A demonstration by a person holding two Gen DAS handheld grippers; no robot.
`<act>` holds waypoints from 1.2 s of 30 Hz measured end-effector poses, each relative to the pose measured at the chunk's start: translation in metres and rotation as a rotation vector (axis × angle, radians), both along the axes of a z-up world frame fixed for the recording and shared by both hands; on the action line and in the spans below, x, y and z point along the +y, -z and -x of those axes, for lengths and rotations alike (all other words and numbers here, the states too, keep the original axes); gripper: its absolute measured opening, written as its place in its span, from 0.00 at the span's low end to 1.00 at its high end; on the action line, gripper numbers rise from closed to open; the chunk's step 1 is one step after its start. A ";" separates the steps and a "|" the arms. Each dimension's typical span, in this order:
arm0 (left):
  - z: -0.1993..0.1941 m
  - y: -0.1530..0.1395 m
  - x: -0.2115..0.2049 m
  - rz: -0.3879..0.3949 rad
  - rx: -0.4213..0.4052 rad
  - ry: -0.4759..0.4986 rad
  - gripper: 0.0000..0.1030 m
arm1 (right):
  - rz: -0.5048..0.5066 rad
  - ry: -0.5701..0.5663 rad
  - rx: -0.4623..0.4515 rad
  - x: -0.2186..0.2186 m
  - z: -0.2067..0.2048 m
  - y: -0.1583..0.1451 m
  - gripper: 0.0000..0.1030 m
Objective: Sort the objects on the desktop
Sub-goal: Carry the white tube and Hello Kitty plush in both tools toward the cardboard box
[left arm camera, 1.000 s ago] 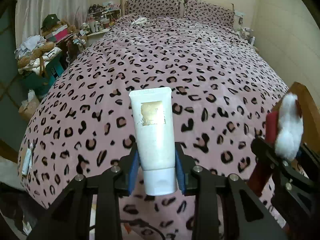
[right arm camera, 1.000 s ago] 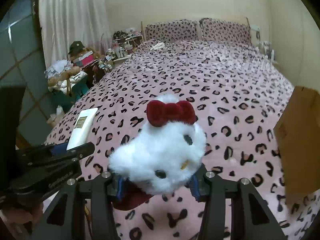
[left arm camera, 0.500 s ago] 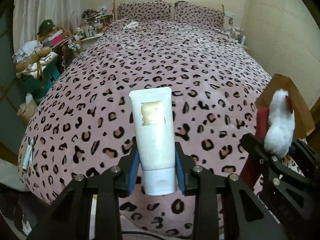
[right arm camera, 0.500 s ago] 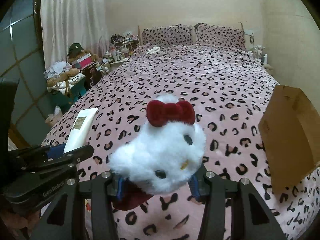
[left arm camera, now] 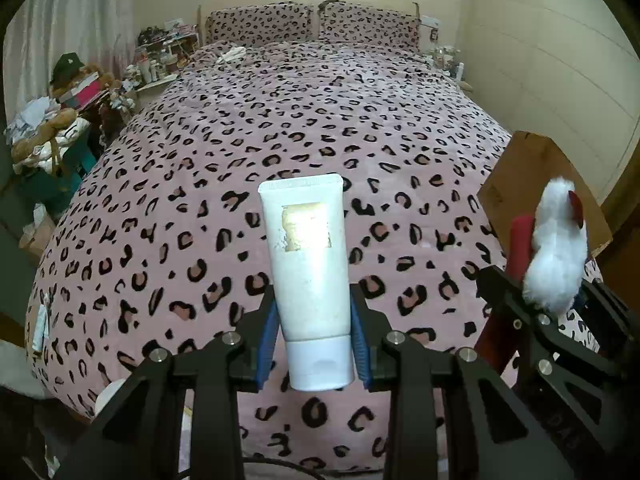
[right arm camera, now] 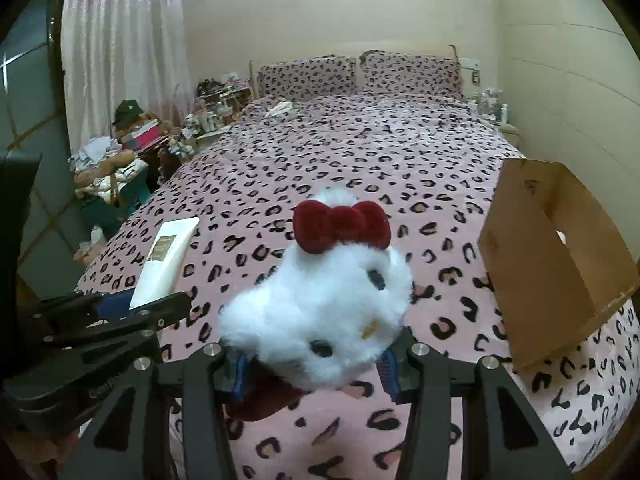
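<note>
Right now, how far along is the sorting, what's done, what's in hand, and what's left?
Done: both items are picked up off the bed. In hand: the left gripper is clamped on the white tube, and the right gripper holds the white plush toy with the red bow. Left: neither has been put down; the cardboard box on the bedspread looks like the likely drop-off.

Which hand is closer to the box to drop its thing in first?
Probably the right. Its gripper holds the plush with the box close on its right; the left gripper, holding the tube, sits farther away.
</note>
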State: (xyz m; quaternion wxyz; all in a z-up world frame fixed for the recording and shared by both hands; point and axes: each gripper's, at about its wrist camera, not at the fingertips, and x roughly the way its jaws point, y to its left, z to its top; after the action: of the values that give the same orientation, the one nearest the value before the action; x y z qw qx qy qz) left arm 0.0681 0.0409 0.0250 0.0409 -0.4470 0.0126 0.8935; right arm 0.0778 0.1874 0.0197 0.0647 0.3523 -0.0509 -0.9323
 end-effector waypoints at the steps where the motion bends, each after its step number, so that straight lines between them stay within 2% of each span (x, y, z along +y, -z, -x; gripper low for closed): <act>1: 0.000 0.000 0.003 0.001 0.001 0.005 0.32 | 0.000 0.007 0.001 0.003 -0.001 0.000 0.48; 36: 0.019 0.003 0.089 -0.005 -0.015 0.179 0.32 | -0.027 0.196 -0.030 0.087 -0.020 0.003 0.48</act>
State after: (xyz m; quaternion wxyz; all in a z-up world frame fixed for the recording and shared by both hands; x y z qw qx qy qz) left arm 0.0493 0.1299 0.0225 0.1219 -0.4507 0.0501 0.8829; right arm 0.0975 0.2743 0.0167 -0.0321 0.3605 -0.0737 -0.9293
